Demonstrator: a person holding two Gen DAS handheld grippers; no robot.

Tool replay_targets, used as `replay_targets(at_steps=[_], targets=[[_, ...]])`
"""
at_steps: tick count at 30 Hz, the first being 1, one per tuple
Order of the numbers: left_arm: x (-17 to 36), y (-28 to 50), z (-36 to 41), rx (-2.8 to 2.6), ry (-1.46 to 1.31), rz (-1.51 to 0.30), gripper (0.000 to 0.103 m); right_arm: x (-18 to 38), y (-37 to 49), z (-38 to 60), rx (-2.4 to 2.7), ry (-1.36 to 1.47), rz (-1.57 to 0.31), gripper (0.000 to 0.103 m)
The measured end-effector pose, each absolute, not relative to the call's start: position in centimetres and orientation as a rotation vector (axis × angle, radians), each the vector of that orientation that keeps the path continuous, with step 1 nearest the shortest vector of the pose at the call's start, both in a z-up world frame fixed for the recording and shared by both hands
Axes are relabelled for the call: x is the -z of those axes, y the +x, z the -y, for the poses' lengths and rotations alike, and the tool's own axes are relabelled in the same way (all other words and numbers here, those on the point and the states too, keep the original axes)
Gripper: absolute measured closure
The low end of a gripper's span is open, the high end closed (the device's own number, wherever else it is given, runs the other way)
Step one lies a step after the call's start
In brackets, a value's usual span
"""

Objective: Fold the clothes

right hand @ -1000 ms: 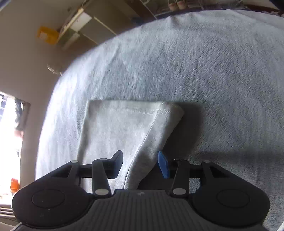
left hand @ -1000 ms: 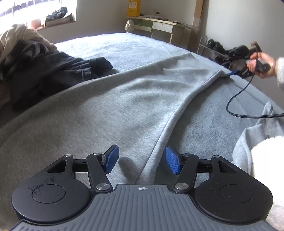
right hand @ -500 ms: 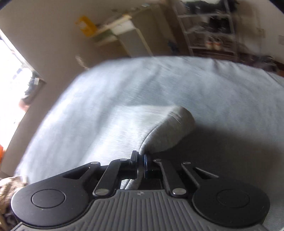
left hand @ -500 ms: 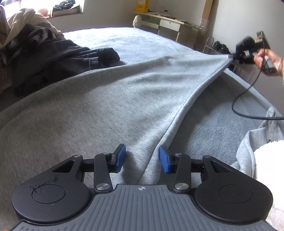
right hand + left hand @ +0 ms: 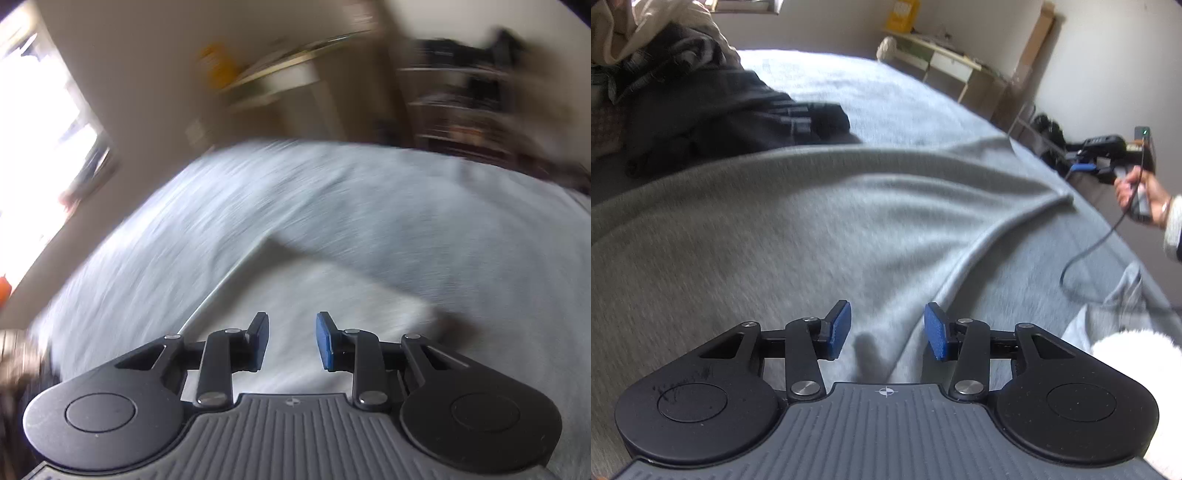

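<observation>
Bedroom in a home. Bed (image 5: 905, 96) with grey cover fills the centre of both views. Heap of dark clothes (image 5: 713, 110) on it, upper left of the left view. Desk (image 5: 945, 62) with drawer against the far wall, top centre; yellow box (image 5: 901, 16) on it. Shoe rack (image 5: 1045, 129) at right. Bright window (image 5: 33, 122), upper left of the right view.

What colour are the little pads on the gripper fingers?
Blue. The left gripper's pads show it best, in the left wrist view.
</observation>
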State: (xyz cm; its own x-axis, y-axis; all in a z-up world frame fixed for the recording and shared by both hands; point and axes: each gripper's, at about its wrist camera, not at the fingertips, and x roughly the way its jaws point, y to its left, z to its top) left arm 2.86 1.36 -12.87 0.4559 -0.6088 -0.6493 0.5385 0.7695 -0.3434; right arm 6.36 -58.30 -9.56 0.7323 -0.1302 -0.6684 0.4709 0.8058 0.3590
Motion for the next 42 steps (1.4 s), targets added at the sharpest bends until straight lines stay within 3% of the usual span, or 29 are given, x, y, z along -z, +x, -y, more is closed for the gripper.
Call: replay_targets(at_steps=[10, 17, 21, 27, 31, 38, 42], targets=[[15.0, 5.3, -2.2, 0.589, -0.171, -0.868, 0.057, 16.0, 21.1, 48.4, 0.164, 0.283, -0.968, 0.073], [15.4, 5.7, -3.5, 0.589, -0.228, -0.876, 0.057, 17.8, 28.3, 49.2, 0.270, 0.216, -0.900, 0.075], [15.6, 6.0, -3.9, 0.600, -0.262, -0.874, 0.054, 15.4, 27.7, 50.2, 0.261, 0.265, -0.800, 0.074], [16.2, 7.4, -5.0, 0.616, -0.395, -0.891, 0.051, 13.6, 22.6, 55.0, 0.289, 0.405, -0.819, 0.073], [16.1, 7.7, -4.8, 0.620, -0.389, -0.904, 0.051, 17.2, 24.0, 56.6, 0.330, 0.340, -0.970, 0.074], [15.6, 7.4, -3.7, 0.598, -0.311, -0.904, 0.050, 17.1, 27.9, 60.5, 0.604, 0.346, -0.878, 0.071], [15.8, 7.4, -3.7, 0.592, -0.323, -0.894, 0.048, 14.2, 24.5, 63.0, 0.837, 0.223, -0.833, 0.070]])
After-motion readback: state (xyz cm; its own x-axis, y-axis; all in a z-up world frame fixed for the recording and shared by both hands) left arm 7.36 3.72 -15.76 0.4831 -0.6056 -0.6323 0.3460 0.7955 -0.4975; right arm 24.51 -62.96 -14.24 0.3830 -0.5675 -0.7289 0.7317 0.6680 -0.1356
